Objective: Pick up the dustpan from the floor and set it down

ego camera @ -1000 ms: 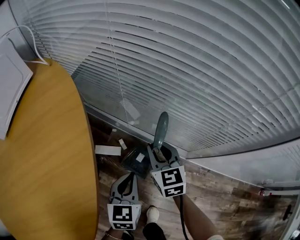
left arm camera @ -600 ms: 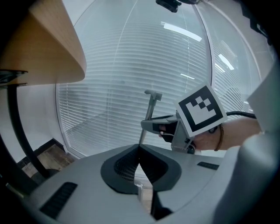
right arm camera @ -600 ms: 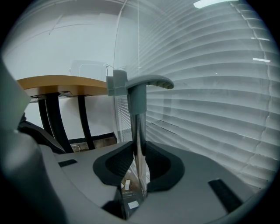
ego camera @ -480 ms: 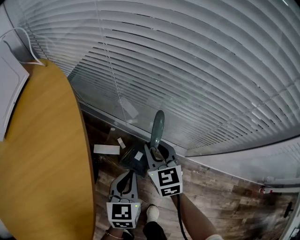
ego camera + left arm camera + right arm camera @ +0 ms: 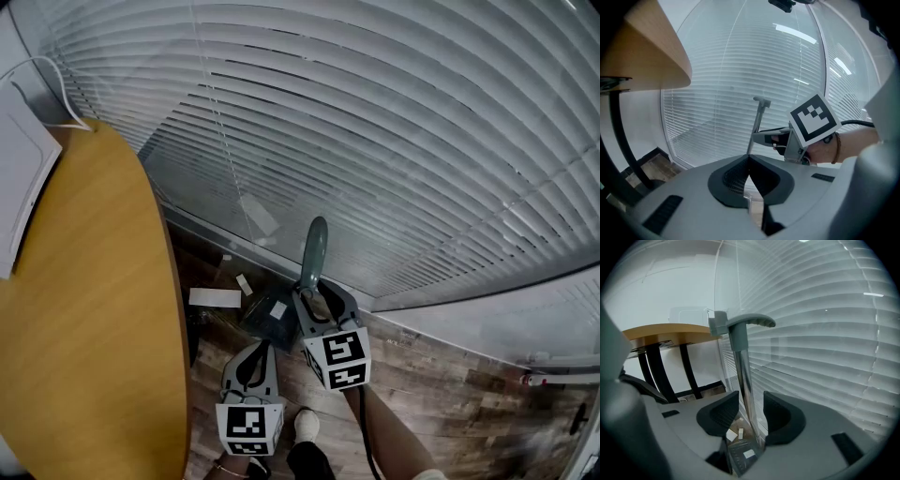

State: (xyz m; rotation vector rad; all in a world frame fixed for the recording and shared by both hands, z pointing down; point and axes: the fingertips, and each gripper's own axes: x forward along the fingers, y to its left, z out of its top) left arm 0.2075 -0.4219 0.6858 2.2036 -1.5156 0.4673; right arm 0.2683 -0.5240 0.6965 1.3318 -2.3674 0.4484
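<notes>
dustpan (image 5: 268, 317) stands on the floor (image 5: 441, 375), handle between the opening jaws of our right gripper (image 5: 751, 414); our left gripper (image 5: 749, 174) is closed, empty.

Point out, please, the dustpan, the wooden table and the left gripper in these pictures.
dustpan (image 5: 314, 248), head view, on its upright handle.
wooden table (image 5: 84, 309), head view, on its bare top.
left gripper (image 5: 748, 171), left gripper view, where its jaws meet.
</notes>
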